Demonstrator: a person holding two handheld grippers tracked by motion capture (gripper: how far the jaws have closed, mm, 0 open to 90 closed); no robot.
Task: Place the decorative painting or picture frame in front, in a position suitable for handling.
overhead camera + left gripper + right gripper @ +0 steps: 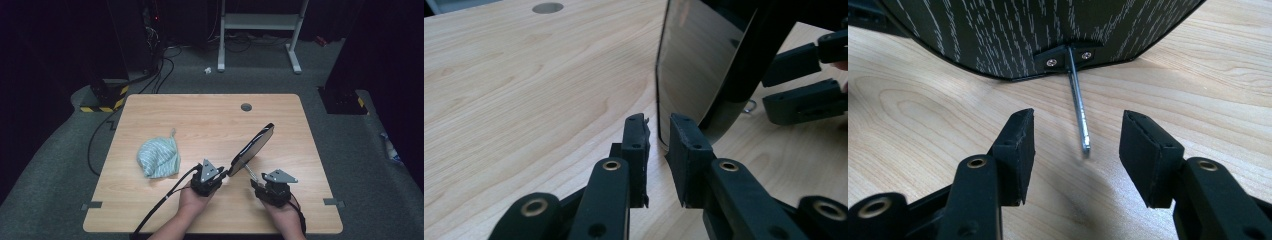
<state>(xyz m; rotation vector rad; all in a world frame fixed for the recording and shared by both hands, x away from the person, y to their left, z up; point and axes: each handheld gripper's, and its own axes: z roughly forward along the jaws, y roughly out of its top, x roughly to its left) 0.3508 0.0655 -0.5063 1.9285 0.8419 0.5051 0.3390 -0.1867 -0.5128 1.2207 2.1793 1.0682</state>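
A rounded mirror point(252, 147) leans tilted on the wooden table point(200, 120), propped on a thin metal wire leg point(1078, 110). My left gripper point(222, 174) is at the mirror's lower left end. In the left gripper view its jaws point(659, 145) are nearly together, with the mirror's lower rim point(689, 75) between the pad tips. My right gripper point(257, 182) sits just behind the mirror's dark wood-grain back point(1048, 25). Its jaws point(1078, 145) stand open on either side of the wire leg without touching it.
A crumpled light-blue striped cloth point(159, 157) lies on the left half of the table. A round grey cable hole point(246, 107) sits near the far edge. Beyond the table are cables, a white frame stand point(260, 30) and dark equipment on grey carpet.
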